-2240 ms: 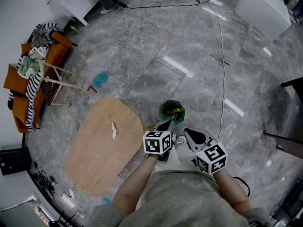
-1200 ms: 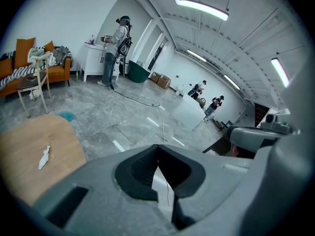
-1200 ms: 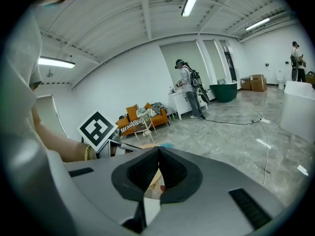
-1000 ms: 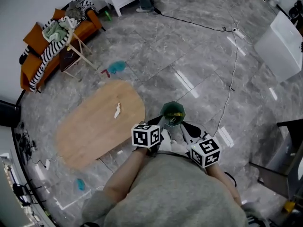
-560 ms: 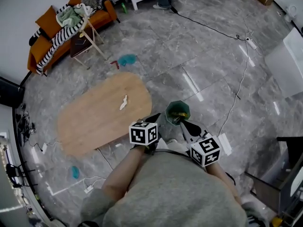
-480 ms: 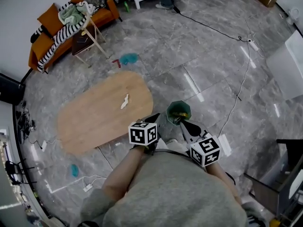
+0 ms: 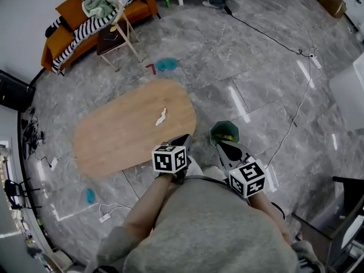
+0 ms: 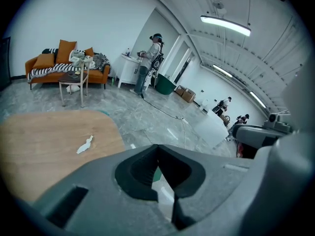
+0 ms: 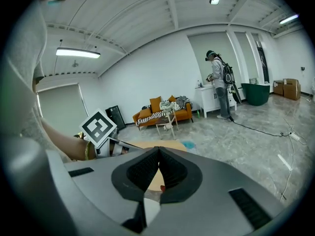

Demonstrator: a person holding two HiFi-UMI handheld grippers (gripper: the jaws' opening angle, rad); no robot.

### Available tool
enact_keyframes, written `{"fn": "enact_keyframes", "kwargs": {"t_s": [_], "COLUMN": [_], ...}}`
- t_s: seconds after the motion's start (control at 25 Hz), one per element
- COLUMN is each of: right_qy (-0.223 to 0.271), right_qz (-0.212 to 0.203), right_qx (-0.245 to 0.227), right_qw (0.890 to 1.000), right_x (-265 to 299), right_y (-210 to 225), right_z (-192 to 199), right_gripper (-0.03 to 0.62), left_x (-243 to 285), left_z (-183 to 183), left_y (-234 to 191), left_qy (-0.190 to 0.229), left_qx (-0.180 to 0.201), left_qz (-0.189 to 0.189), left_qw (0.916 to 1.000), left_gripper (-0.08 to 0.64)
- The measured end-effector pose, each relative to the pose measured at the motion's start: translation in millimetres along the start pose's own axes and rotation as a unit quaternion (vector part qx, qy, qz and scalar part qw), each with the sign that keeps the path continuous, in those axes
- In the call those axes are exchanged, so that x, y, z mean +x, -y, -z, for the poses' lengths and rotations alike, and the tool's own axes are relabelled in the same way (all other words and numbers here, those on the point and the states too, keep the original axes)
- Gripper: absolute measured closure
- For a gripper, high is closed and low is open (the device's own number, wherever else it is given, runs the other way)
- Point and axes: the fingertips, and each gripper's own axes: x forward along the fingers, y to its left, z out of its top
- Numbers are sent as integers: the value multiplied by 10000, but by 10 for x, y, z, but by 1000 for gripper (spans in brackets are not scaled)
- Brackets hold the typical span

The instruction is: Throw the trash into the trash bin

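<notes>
The wooden surface (image 7: 114, 144) carries the task's thing, and the green bin (image 7: 224, 133) stands on the floor just beside its end. The left tongs (image 7: 184, 139) and right tongs (image 7: 223, 146) are both closed on nothing (a fetching step, I judge). Next, one must open over the paper (image 7: 161, 116) and pinch it.

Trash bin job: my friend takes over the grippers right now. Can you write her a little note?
Left gripper: shut, empty.
Right gripper: shut, empty.
Things: the white paper scrap lies on the wooden table. The green trash bin stands on the floor by the table's end, just ahead of the right gripper.
Done: a yellow item is already in the bin.
Left: pick up the scrap and drop it in the bin.
</notes>
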Motion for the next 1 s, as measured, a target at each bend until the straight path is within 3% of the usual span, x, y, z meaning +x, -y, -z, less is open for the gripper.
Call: {"fn": "enact_keyframes", "kwargs": {"t_s": [1.0], "right_qy": [-418], "right_qz": [-324], "right_qx": [-219], "right_qw": [9984], "right_x": [1133], "right_y": [-636], "right_z": [-328], "right_gripper": [584], "left_x": [-352], "left_z": [-312], "left_y": [-1229], "left_qy": [24], "left_qx": [-399], "left_qz": [-218], "left_qw": [9990], "left_gripper": [549]}}
